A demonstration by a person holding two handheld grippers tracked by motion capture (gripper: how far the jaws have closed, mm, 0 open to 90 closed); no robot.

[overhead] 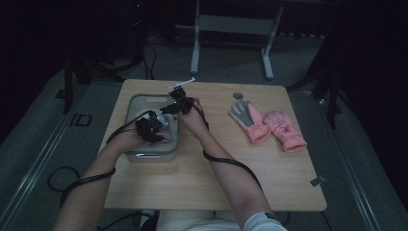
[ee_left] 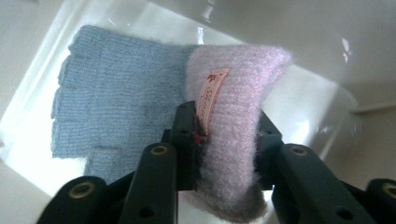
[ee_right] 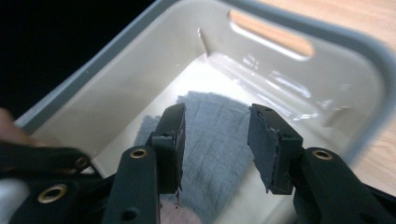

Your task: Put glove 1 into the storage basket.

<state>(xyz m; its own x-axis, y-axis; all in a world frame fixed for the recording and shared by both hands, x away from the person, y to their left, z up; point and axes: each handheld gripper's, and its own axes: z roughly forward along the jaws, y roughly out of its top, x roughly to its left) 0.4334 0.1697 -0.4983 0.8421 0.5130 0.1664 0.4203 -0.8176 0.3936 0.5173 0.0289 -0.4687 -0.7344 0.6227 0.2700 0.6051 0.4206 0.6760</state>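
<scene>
A knit glove [ee_left: 112, 102] with a blue-grey hand and a fuzzy pink cuff [ee_left: 243, 79] lies in a pale grey plastic bin [overhead: 144, 98]. My left gripper [ee_left: 227, 126] is shut on the pink cuff, its pads pressing both sides beside a small sewn label. In the high view the left gripper [overhead: 153, 126] is low inside the bin. My right gripper [ee_right: 215, 140] hangs open just above the blue-grey knit [ee_right: 205, 105], with nothing pinched between its pads. Seen from above, the right gripper [overhead: 174, 107] is over the bin's right side.
A pair of pink gloves [overhead: 279, 129], one with a grey palm [overhead: 243, 114], lies on the wooden table [overhead: 202, 178] to the right. A small white object [overhead: 182, 84] and a grey disc [overhead: 237, 95] sit near the far edge. The bin's wall [ee_right: 140, 74] has a handle slot [ee_right: 271, 35].
</scene>
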